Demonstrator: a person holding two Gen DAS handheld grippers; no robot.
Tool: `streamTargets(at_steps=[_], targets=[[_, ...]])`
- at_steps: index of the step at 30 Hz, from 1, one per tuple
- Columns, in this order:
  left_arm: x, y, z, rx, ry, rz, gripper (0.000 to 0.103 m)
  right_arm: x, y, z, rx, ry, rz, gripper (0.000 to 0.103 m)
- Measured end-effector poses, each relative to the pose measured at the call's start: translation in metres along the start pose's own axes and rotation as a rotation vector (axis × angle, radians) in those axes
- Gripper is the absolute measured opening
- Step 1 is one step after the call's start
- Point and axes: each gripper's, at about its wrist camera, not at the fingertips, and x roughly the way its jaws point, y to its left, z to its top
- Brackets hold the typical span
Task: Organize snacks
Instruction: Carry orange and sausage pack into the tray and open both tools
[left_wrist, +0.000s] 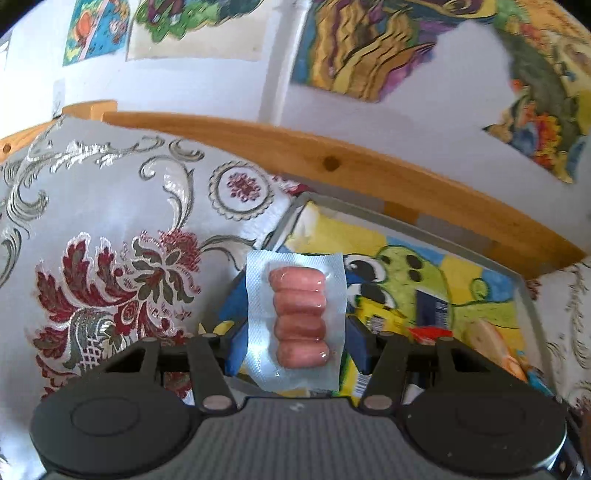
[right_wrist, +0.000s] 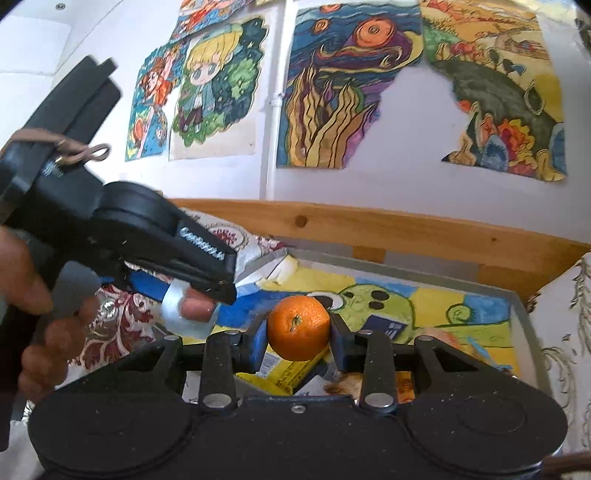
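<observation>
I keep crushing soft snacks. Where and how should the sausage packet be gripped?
Grip the sausage packet by its flat plastic side margins, coming in from both long edges, as the left gripper does. The sausages form a raised, squashy ridge down the middle, and the flat border keeps the fingers off them.

Brocade-covered surface (left_wrist: 110, 221), grey tray (left_wrist: 524, 291) on it

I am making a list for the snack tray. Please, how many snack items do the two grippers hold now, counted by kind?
Sausage packs: 1, the sealed pack of sausages in the left gripper, four sausages inside.
Mandarins: 1, the mandarin in the right gripper.
Total: 2 held items, both above the tray.
</observation>
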Motion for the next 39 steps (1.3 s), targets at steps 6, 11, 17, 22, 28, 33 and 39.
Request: streamTargets(at_steps=[6, 11, 17, 22, 28, 33, 39], targets=[[0.017, 0.000, -0.004, -0.001, 0.013, 0.023, 0.059, 0.011, 0.002, -0.006, 0.011, 0.027, 0.016, 0.037], [0.023, -0.003, -0.005, 0.011, 0.012, 0.030, 0.060, 0.017, 0.000, -0.008, 0.034, 0.034, 0.018, 0.037], [0.026, -0.005, -0.008, 0.026, 0.009, 0.040, 0.060, 0.022, 0.001, -0.011, 0.046, 0.040, 0.027, 0.037], [0.028, -0.006, -0.010, 0.036, 0.008, 0.043, 0.060, 0.024, 0.002, -0.014, 0.050, 0.043, 0.031, 0.037], [0.029, -0.005, -0.011, 0.042, 0.010, 0.043, 0.062, 0.027, 0.004, -0.016, 0.045, 0.046, 0.033, 0.038], [0.029, -0.006, -0.011, 0.042, 0.018, 0.044, 0.067, 0.028, 0.006, -0.017, 0.037, 0.048, 0.033, 0.041], [0.019, -0.005, -0.007, 0.019, 0.002, 0.041, 0.083, 0.025, 0.007, -0.014, 0.029, 0.038, 0.022, 0.049]])
